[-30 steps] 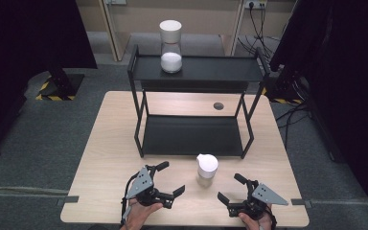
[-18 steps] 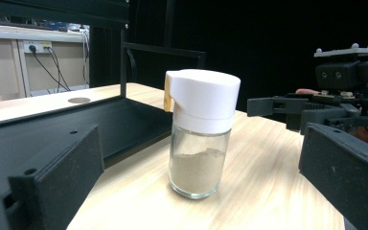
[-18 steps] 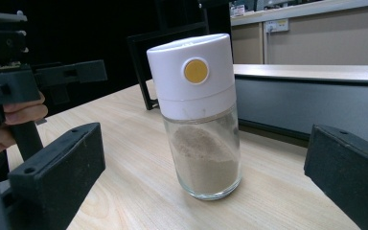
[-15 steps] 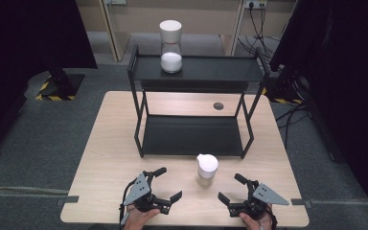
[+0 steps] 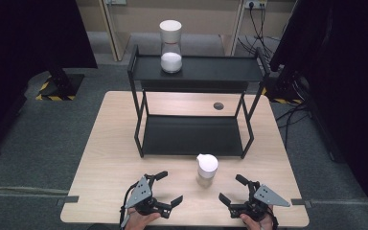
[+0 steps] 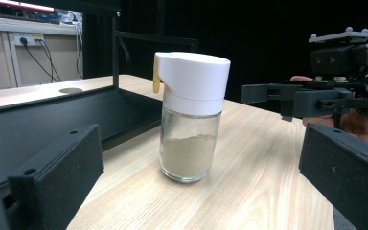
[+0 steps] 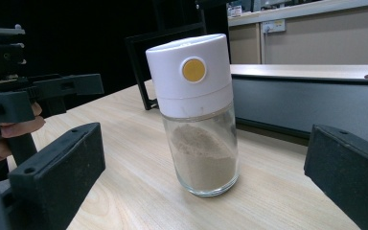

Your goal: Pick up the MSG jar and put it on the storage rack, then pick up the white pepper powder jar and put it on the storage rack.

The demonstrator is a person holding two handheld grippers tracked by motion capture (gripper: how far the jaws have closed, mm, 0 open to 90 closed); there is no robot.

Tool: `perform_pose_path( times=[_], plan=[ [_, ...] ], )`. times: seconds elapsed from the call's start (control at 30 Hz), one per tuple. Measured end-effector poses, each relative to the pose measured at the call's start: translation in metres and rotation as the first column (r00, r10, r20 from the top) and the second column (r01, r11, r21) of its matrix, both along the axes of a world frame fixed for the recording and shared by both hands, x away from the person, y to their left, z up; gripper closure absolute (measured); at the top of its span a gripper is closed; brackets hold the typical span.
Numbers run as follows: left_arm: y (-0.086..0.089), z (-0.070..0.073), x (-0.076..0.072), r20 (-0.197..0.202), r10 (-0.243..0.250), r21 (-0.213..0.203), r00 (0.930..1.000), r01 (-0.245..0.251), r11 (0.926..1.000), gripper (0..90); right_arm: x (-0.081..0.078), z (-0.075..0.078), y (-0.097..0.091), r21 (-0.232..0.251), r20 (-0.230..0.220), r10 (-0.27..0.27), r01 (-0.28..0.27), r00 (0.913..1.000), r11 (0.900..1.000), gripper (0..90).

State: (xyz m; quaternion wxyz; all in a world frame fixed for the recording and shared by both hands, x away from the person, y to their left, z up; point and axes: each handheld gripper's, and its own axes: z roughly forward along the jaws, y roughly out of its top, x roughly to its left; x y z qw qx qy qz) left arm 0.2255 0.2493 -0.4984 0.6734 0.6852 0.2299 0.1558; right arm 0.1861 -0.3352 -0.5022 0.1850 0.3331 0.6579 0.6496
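Scene: a glass shaker jar point(image 5: 206, 169) with a white cap is seen standing upright on the counter point(image 5: 110, 158), just in front of the black shelf rack point(image 5: 191, 134) — between the two hand-held grippers.
Jar contents: a brownish powder is shown filling the lower part of the glass; an orange button is visible on the cap in the right gripper view.
Long axis: vertical — the jar is not tilted, and its round body offers the same width from either side.
Left hand-held gripper point(image 5: 165, 191): jaws spread wide, nothing held; it is aimed at the jar, which lies ahead and to its right, centred between its jaws in the left gripper view point(image 6: 190, 120).
Right hand-held gripper point(image 5: 232, 189): jaws likewise spread and empty; the jar lies ahead and to its left, again framed between the jaws in the right gripper view point(image 7: 196, 115).
Nearer hand: the right one is judged slightly closer, though the difference is small; neither is touching the jar.
Second jar: a similar white-capped jar point(image 5: 171, 46) with white contents is seen on the rack's top shelf, well apart from both hands.
Coming move: a level approach toward the glass body below the cap is judged likely — a sideways closing on an upright cylinder, with tipping the risk if one jaw arrives first.
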Motion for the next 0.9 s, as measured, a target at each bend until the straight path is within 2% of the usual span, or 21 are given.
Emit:
perform_pose_path(
  times=[0.9],
  plan=[
    [-0.0004,-0.003,-0.0023,-0.008,0.017,0.002,0.9998,-0.017,0.9998,0.6,0.0025,0.0004,-0.0002,-0.005,0.0,0.006,-0.006,1.0,1.0,0.6]
  ],
)
